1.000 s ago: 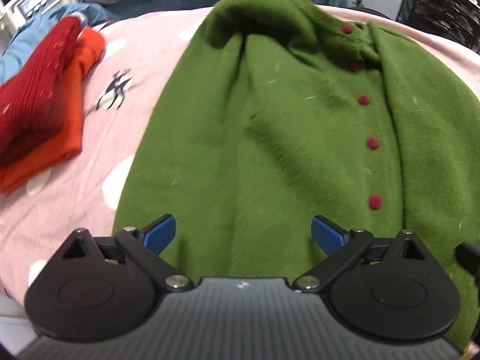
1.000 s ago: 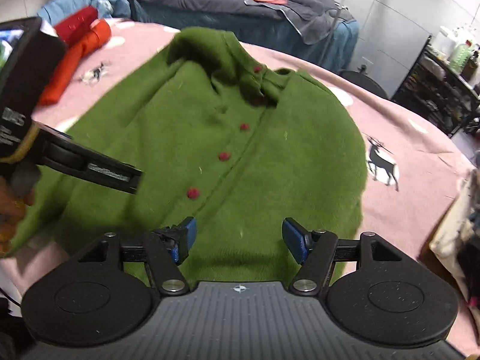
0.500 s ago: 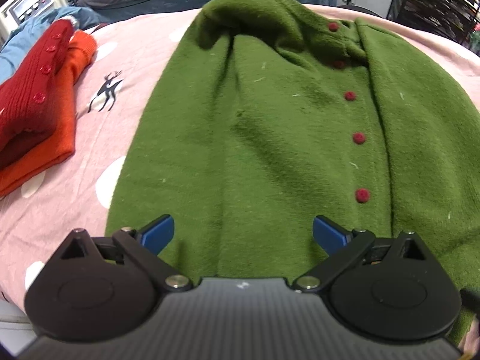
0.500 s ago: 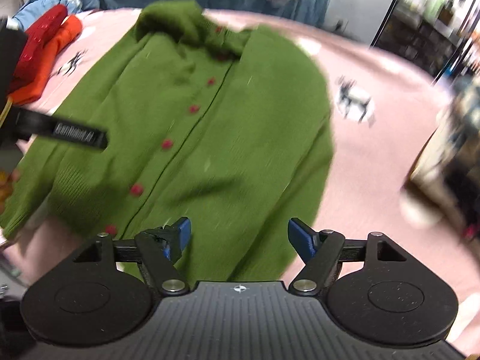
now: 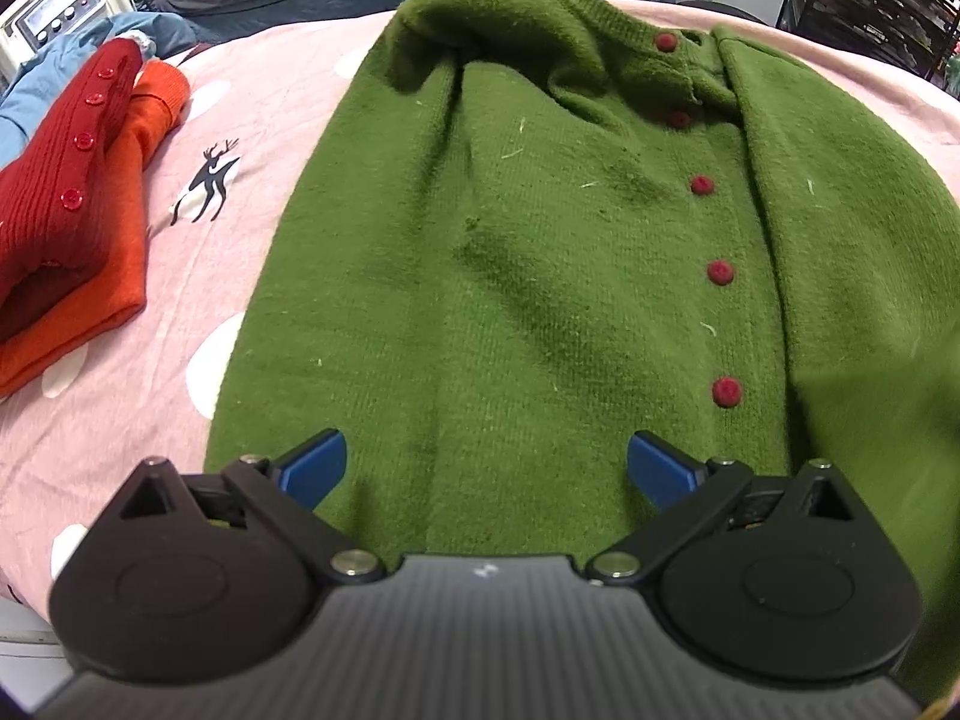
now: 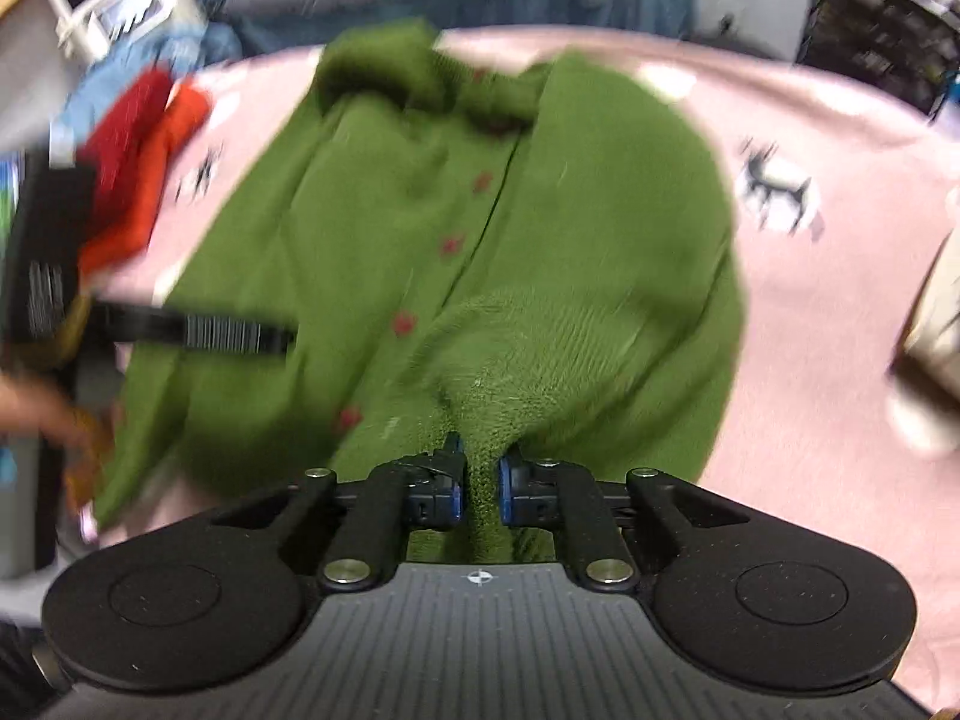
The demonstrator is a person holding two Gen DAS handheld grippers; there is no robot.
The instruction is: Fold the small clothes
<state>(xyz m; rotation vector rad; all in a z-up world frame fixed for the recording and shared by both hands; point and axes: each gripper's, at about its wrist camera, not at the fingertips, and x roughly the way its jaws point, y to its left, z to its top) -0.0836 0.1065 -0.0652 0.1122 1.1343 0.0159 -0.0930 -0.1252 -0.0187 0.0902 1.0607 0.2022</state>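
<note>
Right gripper (image 6: 480, 489) pinches the cardigan (image 6: 456, 252) hem fold; left gripper (image 5: 486, 468) hangs spread wide over its lower edge.

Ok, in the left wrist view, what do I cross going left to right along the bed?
Red cardigan → orange garment → deer print on the pink sheet → green cardigan → its red buttons.

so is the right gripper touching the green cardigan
Touching. In the right wrist view the right gripper has its jaws nearly closed on a pinched ridge of the green cardigan, with fabric filling the narrow gap between the blue pads.
</note>
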